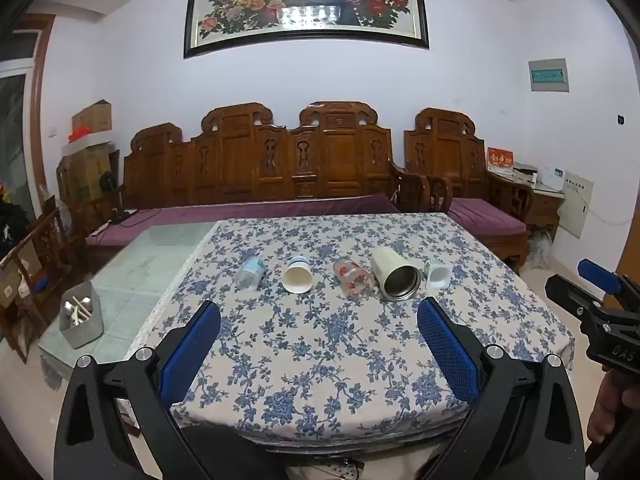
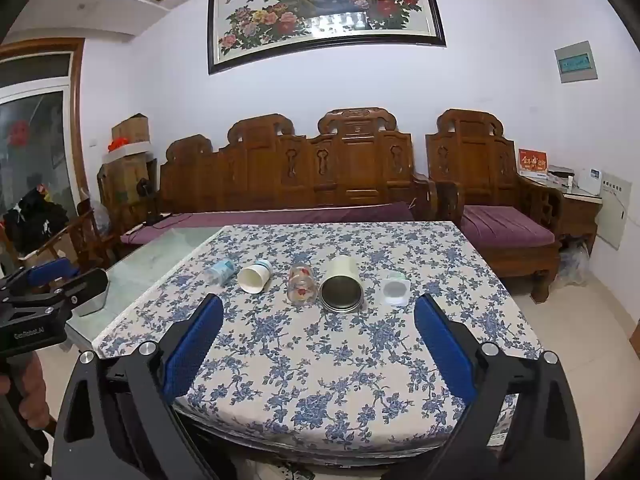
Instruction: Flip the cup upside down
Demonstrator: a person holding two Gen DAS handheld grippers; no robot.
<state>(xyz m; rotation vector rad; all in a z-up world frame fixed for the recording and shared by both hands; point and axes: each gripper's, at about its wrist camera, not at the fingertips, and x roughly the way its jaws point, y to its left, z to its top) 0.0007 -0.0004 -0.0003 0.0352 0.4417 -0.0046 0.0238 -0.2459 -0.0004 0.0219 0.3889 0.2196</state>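
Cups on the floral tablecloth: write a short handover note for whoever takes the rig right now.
Left gripper: open, empty, short of the row.
Right gripper: open, empty, also short of it.
All five lie on their sides in a row on the tablecloth: clear plastic cup, white paper cup, flowered glass, cream steel-lined tumbler, small white cup.
Done: nothing flipped.
Left: grasp and set cups mouth down.

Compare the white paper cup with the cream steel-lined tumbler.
The white paper cup is smaller than the cream tumbler with the steel interior. The cup's inside is white; the tumbler's is dark metal. The cup has a blue band near its base; the tumbler's wall is plain. Both lie on their sides, mouths toward the cameras.
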